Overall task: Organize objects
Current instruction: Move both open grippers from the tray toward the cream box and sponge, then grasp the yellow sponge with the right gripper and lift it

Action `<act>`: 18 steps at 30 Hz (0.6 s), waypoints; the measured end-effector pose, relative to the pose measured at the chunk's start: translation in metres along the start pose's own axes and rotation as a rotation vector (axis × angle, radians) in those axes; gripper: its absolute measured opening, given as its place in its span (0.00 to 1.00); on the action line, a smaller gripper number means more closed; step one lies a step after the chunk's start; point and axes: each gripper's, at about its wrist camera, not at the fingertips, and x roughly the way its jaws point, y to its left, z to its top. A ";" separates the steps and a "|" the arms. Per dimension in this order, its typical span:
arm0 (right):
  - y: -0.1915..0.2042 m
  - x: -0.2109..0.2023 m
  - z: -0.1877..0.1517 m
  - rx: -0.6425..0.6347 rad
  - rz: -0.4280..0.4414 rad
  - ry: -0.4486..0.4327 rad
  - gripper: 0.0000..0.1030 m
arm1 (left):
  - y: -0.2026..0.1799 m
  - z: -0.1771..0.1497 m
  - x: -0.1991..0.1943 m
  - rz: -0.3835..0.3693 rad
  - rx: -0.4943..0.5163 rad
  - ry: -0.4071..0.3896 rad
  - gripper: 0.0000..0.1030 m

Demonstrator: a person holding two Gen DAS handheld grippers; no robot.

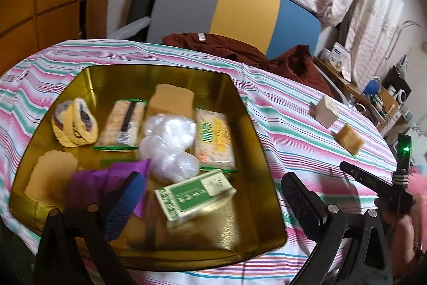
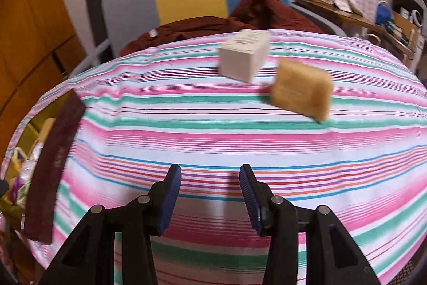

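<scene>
Gold tin already holds most things; a white box and tan sponge wait near the desk's far edge — we reach next, both grippers spread, empty.

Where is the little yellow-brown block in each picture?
Left wrist view: the yellow-brown block lies far right on the striped cloth, outside the gold tray, just in front of the white box.
Right wrist view: the block sits upper right of middle, beyond the right gripper, again beside the white box.
Shared landmark: the white box next to it.
</scene>
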 end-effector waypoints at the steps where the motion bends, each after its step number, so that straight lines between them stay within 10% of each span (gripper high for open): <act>1: -0.004 -0.001 0.000 0.001 -0.011 -0.004 0.44 | -0.003 0.000 0.000 -0.008 0.004 0.004 1.00; 18: -0.061 0.004 0.010 0.006 -0.109 -0.032 0.45 | -0.077 -0.008 0.010 -0.099 0.178 0.050 1.00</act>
